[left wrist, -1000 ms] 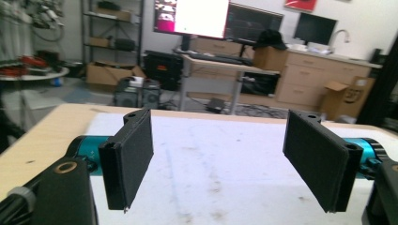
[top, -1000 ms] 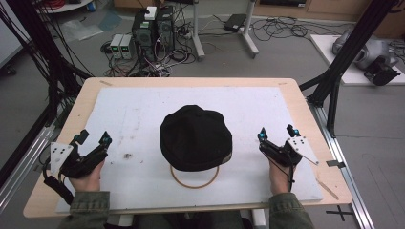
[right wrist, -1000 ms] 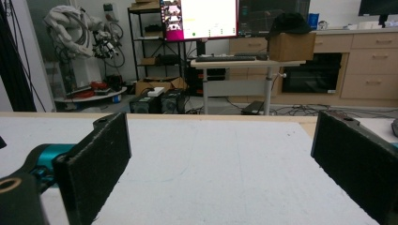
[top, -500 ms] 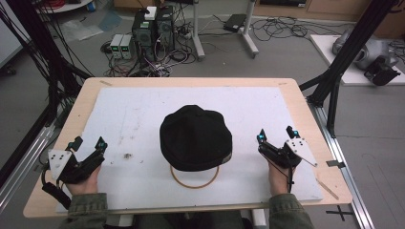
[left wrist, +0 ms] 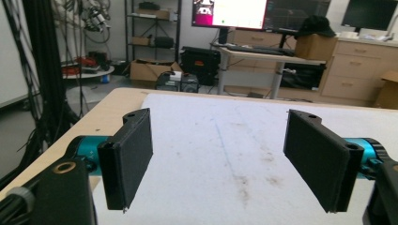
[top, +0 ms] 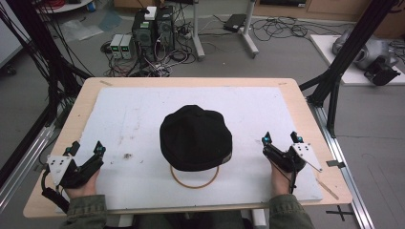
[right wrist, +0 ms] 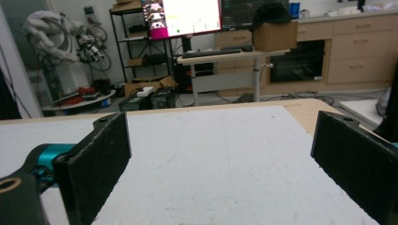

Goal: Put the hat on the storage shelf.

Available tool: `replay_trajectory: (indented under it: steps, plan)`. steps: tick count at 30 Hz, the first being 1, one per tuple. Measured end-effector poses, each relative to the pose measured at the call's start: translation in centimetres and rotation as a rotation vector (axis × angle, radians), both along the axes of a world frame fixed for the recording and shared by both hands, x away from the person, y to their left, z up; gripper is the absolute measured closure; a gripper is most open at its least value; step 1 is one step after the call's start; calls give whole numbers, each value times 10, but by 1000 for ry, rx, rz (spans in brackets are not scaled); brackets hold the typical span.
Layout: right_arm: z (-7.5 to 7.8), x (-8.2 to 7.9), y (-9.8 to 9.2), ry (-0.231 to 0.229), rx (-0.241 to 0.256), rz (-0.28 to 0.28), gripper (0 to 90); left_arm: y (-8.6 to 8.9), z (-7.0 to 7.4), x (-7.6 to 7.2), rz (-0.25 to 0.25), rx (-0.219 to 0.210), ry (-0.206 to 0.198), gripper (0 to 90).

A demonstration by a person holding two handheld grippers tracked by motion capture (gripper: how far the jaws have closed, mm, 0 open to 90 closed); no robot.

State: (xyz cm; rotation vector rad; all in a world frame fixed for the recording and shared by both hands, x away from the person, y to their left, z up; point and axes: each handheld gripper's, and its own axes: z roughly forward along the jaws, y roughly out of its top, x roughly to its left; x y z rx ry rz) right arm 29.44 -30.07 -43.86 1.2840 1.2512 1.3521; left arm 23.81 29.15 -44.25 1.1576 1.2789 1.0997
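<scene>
A: What lies in the middle?

B: A black cap point(top: 196, 137) sits on the white mat point(top: 133, 114) near the person's edge of the table point(top: 86, 93), about midway between the two hands. Its crown overlaps the far part of a thin tan ring point(top: 195, 179) lying flat on the mat.

A: Is anything inside the ring or under the cap?

B: The part of the ring that shows holds just bare mat; what the cap covers is hidden.

A: And the grippers?

B: The left gripper point(top: 86, 150) rests at the mat's near left corner, jaws spread wide with nothing between them. The right gripper point(top: 282, 139) is at the near right, jaws likewise parted and empty. Both are well apart from the cap.

A: Any writing to read?

B: A monitor point(right wrist: 184, 16) glows behind the table, but its text is too small to read. A small dark stain point(top: 127, 155) marks the mat near the left gripper.
</scene>
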Motion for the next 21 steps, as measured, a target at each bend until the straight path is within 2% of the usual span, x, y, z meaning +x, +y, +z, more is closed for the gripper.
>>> replay_trajectory:
  steps: [5,14,21]
  plan:
    - [-3,-1,-3,14,-7,-12,44,4,-2,0,13,-25,6,245]
    - [-4,1,3,13,-59,15,44,3,-4,2,10,-13,38,245]
    - [-4,1,4,15,-56,27,44,3,-4,3,7,-15,42,247]
